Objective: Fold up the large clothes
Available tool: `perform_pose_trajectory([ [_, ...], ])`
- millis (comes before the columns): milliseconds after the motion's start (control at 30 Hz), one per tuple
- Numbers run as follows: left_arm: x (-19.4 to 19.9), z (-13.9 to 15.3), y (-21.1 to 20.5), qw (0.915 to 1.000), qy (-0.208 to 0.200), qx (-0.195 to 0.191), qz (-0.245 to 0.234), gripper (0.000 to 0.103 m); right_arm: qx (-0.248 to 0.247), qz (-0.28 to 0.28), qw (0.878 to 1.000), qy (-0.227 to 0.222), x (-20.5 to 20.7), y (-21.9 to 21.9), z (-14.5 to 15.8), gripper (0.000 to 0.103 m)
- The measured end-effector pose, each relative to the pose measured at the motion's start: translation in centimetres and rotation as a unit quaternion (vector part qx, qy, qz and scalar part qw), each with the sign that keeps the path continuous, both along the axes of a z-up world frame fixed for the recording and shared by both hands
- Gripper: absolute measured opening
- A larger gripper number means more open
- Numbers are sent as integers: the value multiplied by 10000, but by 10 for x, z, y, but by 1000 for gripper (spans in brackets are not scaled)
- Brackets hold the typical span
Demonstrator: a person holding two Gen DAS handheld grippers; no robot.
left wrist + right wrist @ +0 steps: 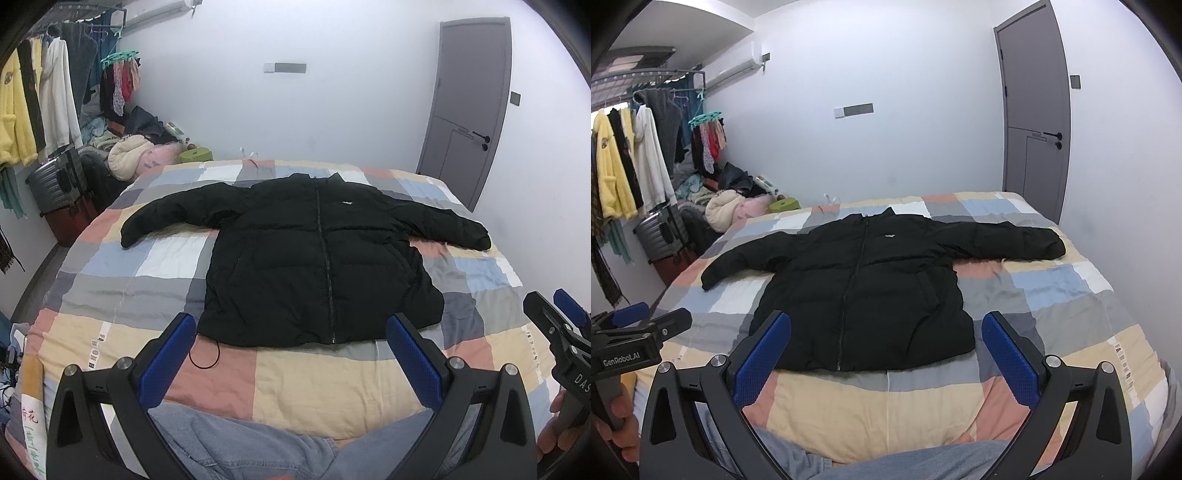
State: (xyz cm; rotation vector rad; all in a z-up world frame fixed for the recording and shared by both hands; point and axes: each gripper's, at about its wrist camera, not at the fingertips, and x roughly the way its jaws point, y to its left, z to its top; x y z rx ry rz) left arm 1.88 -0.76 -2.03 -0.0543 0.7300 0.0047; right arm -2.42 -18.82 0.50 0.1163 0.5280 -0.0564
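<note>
A black puffer jacket (314, 258) lies flat, front up and zipped, on the checked quilt (295, 376) of a bed, both sleeves spread out sideways. It also shows in the right wrist view (864, 295). My left gripper (291, 332) is open and empty, held above the quilt just short of the jacket's hem. My right gripper (886, 328) is open and empty, also near the hem. The right gripper shows at the right edge of the left wrist view (557, 317). The left gripper shows at the left edge of the right wrist view (642, 321).
A black cord loop (205, 354) lies on the quilt by the hem's left corner. A clothes rack (635, 155), a suitcase (661, 236) and a pile of clothes (727, 206) stand left of the bed. A grey door (1034, 110) is at the back right.
</note>
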Motion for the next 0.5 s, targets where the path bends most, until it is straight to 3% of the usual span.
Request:
perform_pose_trajectory([
  [267, 25, -16, 6, 9999, 118, -2, 35, 103, 54, 18, 9998, 189, 18, -6, -14, 103],
  [500, 73, -49, 22, 9989, 460, -20, 131, 103, 95, -6, 9983, 583, 54, -17, -40, 103],
])
